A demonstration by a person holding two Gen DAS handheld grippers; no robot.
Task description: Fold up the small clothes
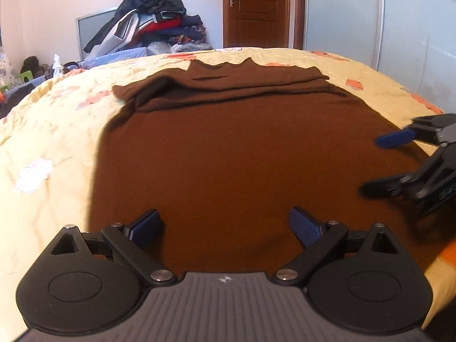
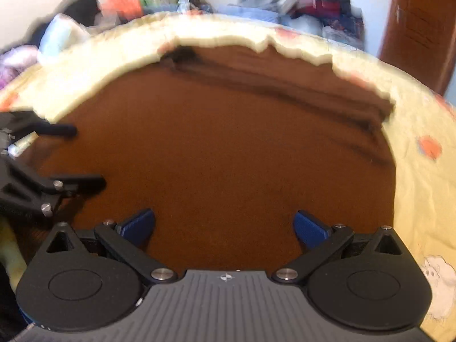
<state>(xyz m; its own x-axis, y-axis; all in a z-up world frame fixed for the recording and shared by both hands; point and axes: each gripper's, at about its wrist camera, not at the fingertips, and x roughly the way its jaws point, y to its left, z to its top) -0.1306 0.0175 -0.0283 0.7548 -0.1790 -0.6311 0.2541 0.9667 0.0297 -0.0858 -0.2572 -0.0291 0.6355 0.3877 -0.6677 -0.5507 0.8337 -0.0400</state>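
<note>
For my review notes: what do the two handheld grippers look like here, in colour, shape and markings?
Both look identical: the left gripper and right gripper have matte black linkage arms with silver pivot screws, round black side housings, a ribbed grey body bearing a small white emblem, and blue textured pads on the jaws. No cables or sleeves show.

Home bedroom. Bed with yellow floral quilt (image 1: pixel 57 131) fills the view. Beyond the bed's far edge: heaped pile of clothes (image 1: pixel 151 20) against the wall, wooden door (image 1: pixel 256 8) right of the pile, frosted wardrobe panels (image 1: pixel 370 17) further right.
</note>
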